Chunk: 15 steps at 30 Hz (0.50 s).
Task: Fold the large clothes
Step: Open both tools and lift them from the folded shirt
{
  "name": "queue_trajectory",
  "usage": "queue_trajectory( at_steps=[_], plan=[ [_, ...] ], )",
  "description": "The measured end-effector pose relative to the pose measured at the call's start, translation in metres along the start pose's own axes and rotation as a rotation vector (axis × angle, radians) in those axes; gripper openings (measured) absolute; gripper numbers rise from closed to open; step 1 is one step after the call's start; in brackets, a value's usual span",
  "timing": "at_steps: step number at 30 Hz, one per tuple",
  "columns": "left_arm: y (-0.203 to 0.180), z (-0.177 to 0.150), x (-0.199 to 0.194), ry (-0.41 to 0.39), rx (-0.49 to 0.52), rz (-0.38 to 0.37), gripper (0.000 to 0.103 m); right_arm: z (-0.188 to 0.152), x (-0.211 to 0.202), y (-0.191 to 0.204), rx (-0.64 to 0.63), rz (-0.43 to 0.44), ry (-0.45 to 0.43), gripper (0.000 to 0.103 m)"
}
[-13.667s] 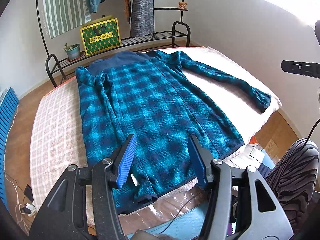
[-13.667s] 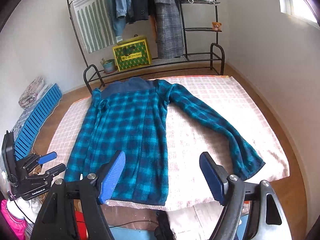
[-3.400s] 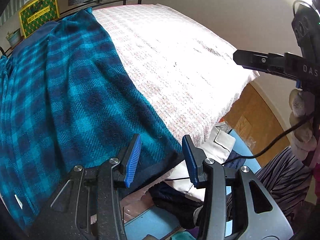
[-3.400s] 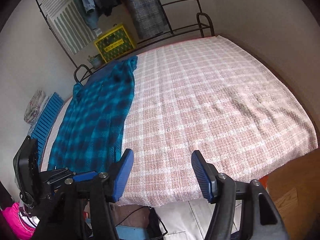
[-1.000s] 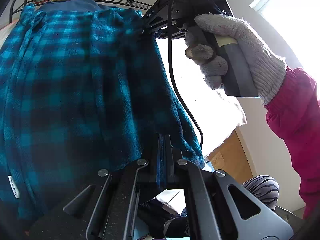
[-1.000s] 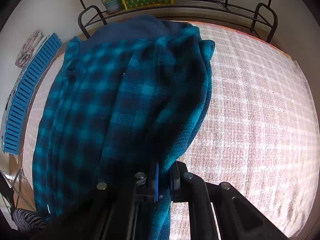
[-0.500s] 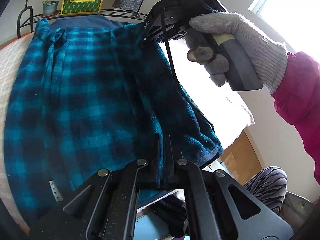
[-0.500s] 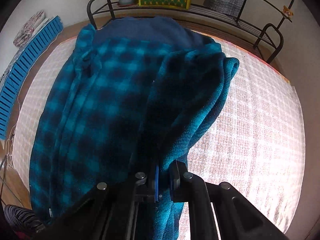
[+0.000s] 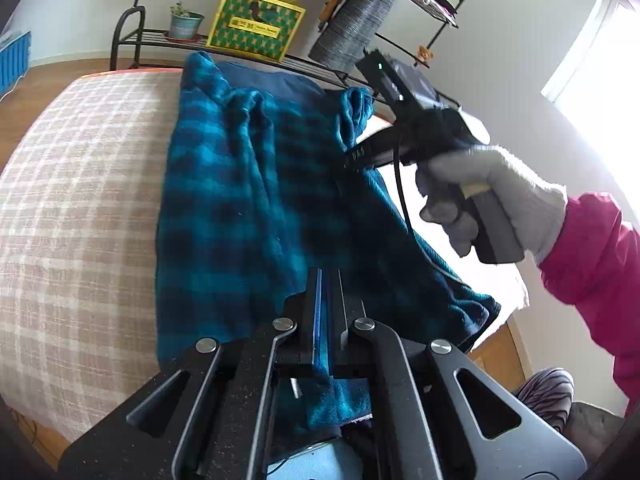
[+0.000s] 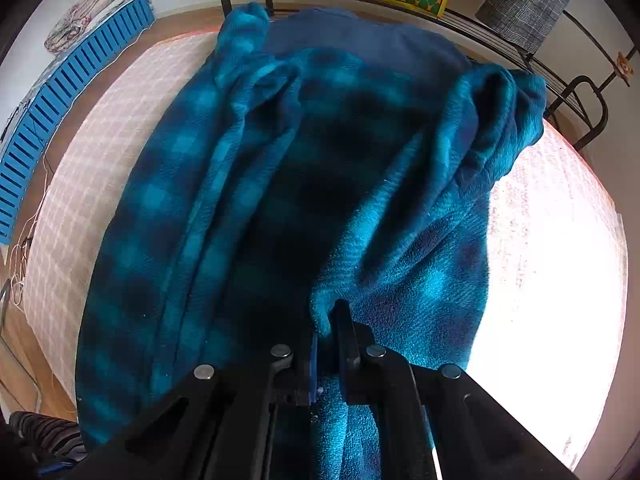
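A large teal and navy checked fleece shirt lies on the bed, its right side lifted and folded over toward the left. My left gripper is shut on the shirt's lower hem edge. My right gripper is shut on the shirt's right edge farther up. In the left wrist view the right gripper is held by a gloved hand above the shirt's middle. The sleeve bunches at the far right shoulder.
The bed carries a pink checked cover. A black metal rack behind the bed bears a green-yellow box, a potted plant and hanging clothes. A blue slatted crate stands on the floor at left.
Both grippers have carried the shirt's right edge farther left over the body. The right gripper has dropped lower over the shirt, and more bed cover shows at left.
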State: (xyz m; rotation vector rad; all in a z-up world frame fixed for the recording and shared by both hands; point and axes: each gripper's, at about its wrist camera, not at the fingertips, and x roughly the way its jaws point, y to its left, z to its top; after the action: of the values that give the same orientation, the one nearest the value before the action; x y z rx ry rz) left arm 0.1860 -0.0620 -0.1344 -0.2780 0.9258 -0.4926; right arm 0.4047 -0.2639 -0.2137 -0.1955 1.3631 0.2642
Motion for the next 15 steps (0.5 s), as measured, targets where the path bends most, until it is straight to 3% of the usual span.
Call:
queue_trajectory(
  at_steps=[4,7,9,15],
  plan=[
    [0.024,0.013,-0.022,-0.067,-0.067,0.009,0.0,0.0,0.025,0.017,0.01,0.023,0.041,0.006],
    [0.034,0.019,-0.031,-0.096,-0.097,0.015,0.0,-0.002,0.033,0.026,0.0,0.024,0.055,0.016],
    [0.04,0.023,-0.032,-0.101,-0.106,0.021,0.0,-0.003,0.025,0.027,0.003,0.079,0.053,0.042],
    [0.04,0.023,-0.027,-0.09,-0.098,0.022,0.0,-0.027,-0.047,0.004,0.039,0.263,-0.067,0.039]
  ],
)
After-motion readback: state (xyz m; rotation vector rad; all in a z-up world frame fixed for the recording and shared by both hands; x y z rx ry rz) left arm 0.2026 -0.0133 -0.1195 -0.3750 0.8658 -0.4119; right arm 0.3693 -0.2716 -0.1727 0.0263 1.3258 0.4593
